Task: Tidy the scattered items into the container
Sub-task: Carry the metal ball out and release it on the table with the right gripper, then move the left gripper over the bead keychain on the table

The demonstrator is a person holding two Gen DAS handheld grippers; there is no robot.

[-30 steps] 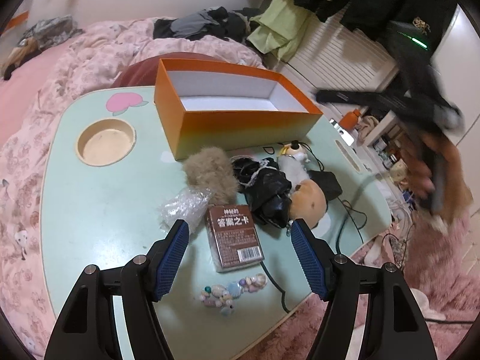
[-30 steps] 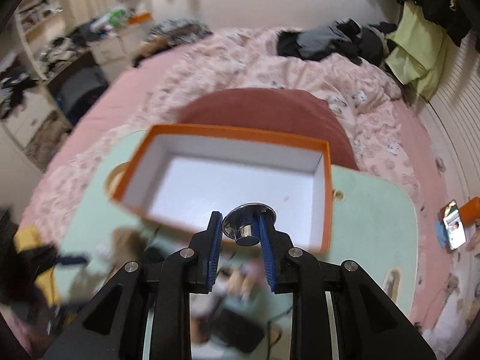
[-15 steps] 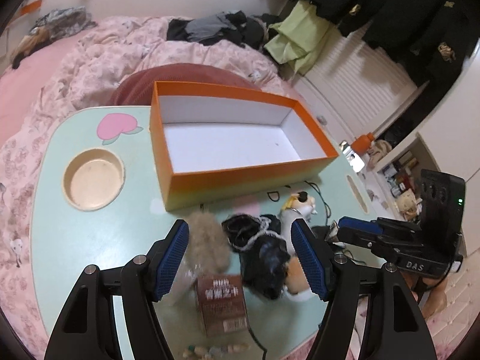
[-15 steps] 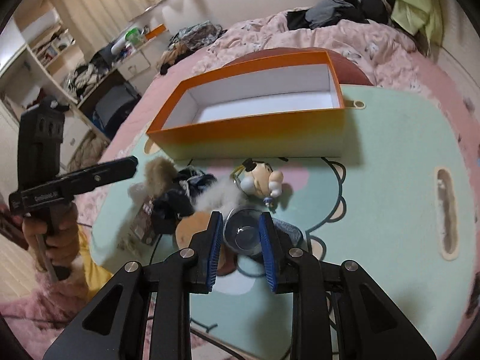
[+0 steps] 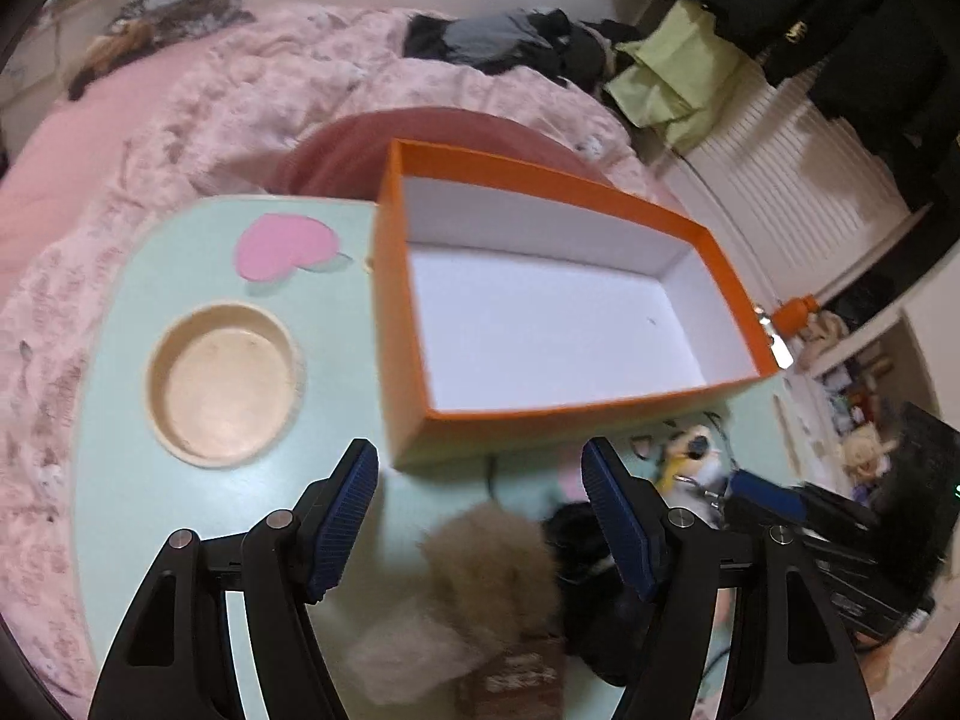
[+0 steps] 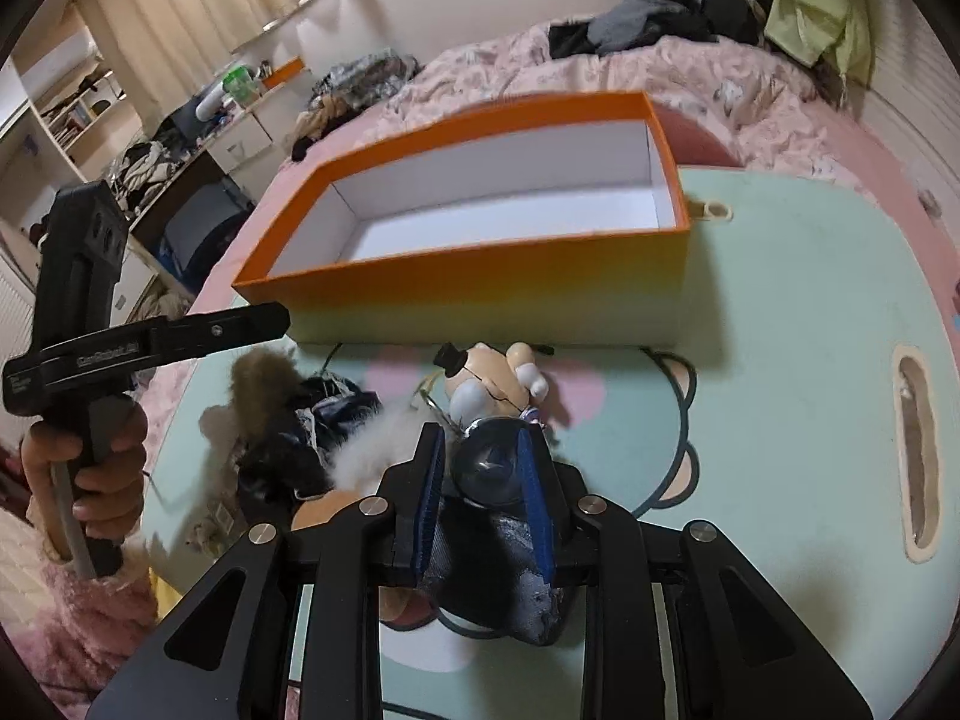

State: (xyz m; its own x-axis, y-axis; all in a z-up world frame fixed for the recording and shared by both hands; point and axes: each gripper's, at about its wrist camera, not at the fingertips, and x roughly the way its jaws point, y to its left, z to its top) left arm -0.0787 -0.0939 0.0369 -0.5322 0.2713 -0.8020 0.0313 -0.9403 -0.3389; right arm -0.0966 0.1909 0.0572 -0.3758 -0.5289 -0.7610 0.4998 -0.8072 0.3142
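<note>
Two grippers | left gripper (image 5: 480,498) spread, empty | right gripper (image 6: 480,468) clamps metal disc (image 6: 489,468) before box (image 6: 480,240) | next: lift over rim.

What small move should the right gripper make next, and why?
Probably lift and carry forward over the orange box. The right gripper looks shut on a round shiny item low over the table, and the box interior shows nothing in it.
</note>
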